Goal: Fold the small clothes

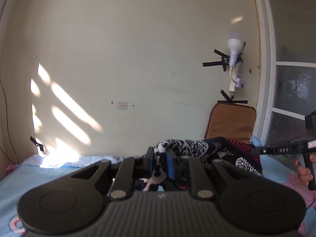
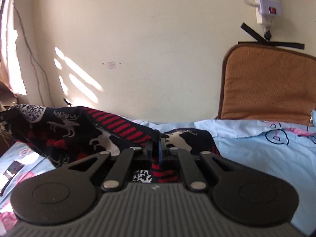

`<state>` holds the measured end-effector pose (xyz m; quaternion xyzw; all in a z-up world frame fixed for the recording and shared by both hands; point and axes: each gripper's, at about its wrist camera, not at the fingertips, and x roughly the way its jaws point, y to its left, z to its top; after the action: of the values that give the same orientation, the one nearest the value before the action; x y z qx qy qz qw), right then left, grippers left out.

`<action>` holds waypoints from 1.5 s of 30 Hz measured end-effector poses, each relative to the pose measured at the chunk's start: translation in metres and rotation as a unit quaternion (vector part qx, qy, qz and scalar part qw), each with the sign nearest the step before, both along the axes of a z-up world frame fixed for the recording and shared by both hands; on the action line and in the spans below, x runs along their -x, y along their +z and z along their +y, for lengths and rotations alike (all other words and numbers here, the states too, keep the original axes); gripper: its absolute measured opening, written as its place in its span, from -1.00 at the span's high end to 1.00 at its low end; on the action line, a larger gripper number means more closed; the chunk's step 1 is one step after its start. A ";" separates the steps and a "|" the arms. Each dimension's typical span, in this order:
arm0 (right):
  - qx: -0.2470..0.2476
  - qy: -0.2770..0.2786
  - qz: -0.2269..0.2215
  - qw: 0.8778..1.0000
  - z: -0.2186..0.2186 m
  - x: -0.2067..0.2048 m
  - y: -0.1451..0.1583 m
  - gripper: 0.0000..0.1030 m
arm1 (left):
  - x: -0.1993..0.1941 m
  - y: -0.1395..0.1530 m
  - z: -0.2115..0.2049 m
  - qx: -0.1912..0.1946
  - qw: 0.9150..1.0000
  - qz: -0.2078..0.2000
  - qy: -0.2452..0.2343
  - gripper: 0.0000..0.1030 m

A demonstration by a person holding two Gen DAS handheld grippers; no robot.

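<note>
While both grippers pinch it, the dark knit garment (image 2: pixel 69 132) hangs stretched between them above the light blue bedsheet (image 2: pixel 256 150). The left gripper (image 1: pixel 161 164) is clamped on a black-and-white patterned edge of the cloth, its blue pads pressed against the fabric from both sides. The right gripper (image 2: pixel 156 148) is closed tight on a fold that carries red stripes and white deer figures. In the left wrist view the garment runs rightward from the jaws to the other tool, whose black side bears the white letters "DAS" (image 1: pixel 283 150); fingers (image 1: pixel 303 170) of the person's right hand wrap its handle. The sheet shows pink cartoon figures with dark outlines. A brown cushion (image 2: pixel 266 85) leans upright against the cream wall (image 2: pixel 138 29) at the head of the bed. Above it a white power strip (image 2: pixel 266 4) with a red switch and a white bulb (image 1: pixel 235 45) are fixed to the wall with black tape strips (image 2: pixel 272 44). A small pink sticker (image 1: pixel 122 105) on the wall is too blurred to read.
</note>
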<state>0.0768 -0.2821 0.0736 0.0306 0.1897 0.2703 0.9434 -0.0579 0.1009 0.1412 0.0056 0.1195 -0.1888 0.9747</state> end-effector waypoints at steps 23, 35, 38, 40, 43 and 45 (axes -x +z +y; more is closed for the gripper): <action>-0.007 0.023 0.100 0.995 -0.019 -0.074 -0.025 -0.78 | -0.097 -0.101 -0.010 0.004 0.975 0.206 -0.078 -0.88; 0.048 0.068 0.099 0.992 -0.061 0.053 -0.089 0.56 | -0.097 -0.106 -0.011 -0.028 0.969 0.211 -0.127 -0.96; 0.011 0.018 0.134 0.991 -0.091 0.073 -0.113 0.56 | -0.106 -0.094 -0.008 -0.015 0.968 0.209 -0.138 -0.96; -0.010 -0.002 0.146 0.989 -0.097 0.081 -0.123 0.56 | -0.111 -0.087 -0.015 -0.015 0.966 0.205 -0.155 -0.96; -0.024 -0.015 0.140 0.990 -0.093 0.085 -0.125 0.55 | -0.112 -0.079 -0.035 -0.026 0.960 0.196 -0.196 -0.95; -0.023 -0.020 0.138 0.990 -0.089 0.081 -0.123 0.55 | -0.107 -0.076 -0.046 -0.032 0.953 0.195 -0.230 -0.95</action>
<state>-0.0046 -0.3711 -0.0496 0.0937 0.3113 0.2491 0.9123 0.0492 0.0547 0.0648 0.0275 0.3089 -0.4010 0.8620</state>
